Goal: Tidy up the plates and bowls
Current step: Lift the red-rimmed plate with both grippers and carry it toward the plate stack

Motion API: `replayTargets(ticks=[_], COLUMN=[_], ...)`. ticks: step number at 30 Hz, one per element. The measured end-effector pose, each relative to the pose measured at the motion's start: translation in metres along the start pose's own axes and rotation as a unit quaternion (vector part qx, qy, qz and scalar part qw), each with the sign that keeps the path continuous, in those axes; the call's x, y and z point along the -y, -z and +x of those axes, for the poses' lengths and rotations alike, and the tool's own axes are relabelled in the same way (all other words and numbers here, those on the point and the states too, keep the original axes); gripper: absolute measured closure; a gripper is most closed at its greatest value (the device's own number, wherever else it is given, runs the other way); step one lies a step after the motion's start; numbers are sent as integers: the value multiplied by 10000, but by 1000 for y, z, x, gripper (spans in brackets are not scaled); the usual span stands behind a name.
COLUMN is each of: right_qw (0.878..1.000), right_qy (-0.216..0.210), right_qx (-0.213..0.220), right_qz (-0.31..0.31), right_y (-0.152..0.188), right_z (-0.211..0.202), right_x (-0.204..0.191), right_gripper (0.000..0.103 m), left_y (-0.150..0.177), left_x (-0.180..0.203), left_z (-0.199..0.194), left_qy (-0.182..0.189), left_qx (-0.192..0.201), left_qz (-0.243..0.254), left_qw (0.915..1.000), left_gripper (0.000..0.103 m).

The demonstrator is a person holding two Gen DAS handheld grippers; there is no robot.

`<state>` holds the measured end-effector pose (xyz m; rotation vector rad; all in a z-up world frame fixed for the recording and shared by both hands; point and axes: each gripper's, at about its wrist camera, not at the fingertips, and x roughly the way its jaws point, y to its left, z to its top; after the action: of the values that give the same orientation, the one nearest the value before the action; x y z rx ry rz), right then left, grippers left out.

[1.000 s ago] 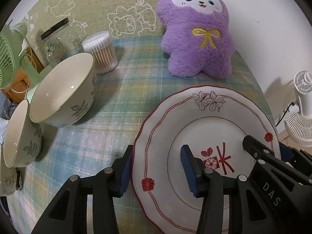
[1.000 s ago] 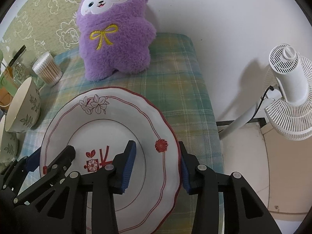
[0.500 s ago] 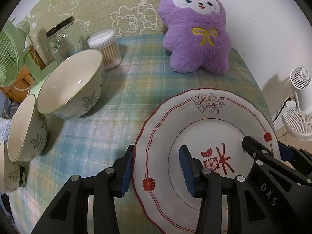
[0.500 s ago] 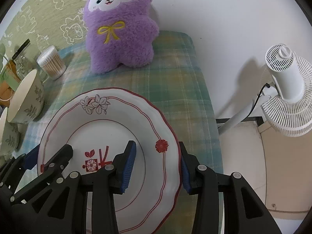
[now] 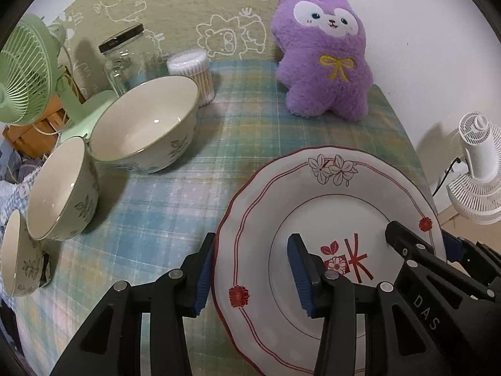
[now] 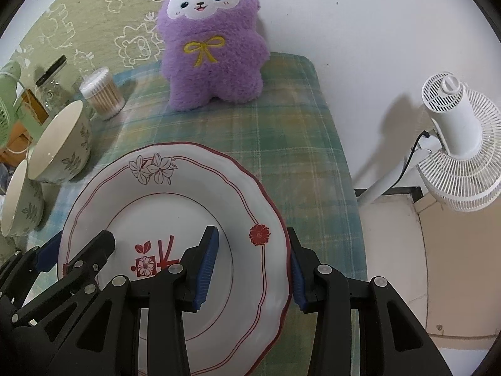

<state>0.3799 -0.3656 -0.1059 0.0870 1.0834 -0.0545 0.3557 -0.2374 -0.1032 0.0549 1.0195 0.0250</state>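
Note:
A white plate (image 5: 332, 216) with a red rim line and flower prints shows in both views (image 6: 175, 200), above the plaid cloth. My left gripper (image 5: 250, 274) straddles its left rim, one finger on top and one outside, with a wide gap. My right gripper (image 6: 253, 269) straddles its right rim the same way. Three cream bowls with leaf prints stand at the left: a large one (image 5: 147, 128), a medium one (image 5: 61, 188) and a small one (image 5: 18, 269).
A purple plush toy (image 5: 325, 59) sits at the back of the plaid-covered table (image 5: 162, 206). A cotton swab tub (image 5: 192, 73), a glass jar (image 5: 125, 59) and a green fan (image 5: 23, 72) stand at the back left. A white fan (image 6: 454, 144) stands off the table's right edge.
Both grippers and the plate have drawn back and up from the plush toy, and the bowls show more fully at the left. The fingers keep the same spread.

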Motion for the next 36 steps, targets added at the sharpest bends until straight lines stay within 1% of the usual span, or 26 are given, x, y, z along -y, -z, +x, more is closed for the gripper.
replayTargets(ticks=[9,19,29,32,33,36], right_qw=[9999,9996,9989,9987,9985,9983], right_qy=[72,131,168,216,239,273], right_qx=[151,252,397,434,458,487], right_qz=[-19,58,159,187,189,165], right_y=[10,26,50,58,61,69], right_z=[-28,-59,-96,-106,-110,-120], right_x=[-10,-18,-29,-33,-35,-41], right_gripper=[58,58,58,58,58,58], left_y=[8,21,38,44,46,52], left_x=[-11,-19,-30,-34,-35,-42], left_z=[-25,-55,-90,-100,-103,-113], left_qy=[76,106,159,204,229,278], left_qx=[131,278,449,475,333,339], left_qz=[-56,33,118,170,200,160], left_qw=[9999,9996,9988,9985,9990,9989], left_gripper=[57,57,57,57,57,57])
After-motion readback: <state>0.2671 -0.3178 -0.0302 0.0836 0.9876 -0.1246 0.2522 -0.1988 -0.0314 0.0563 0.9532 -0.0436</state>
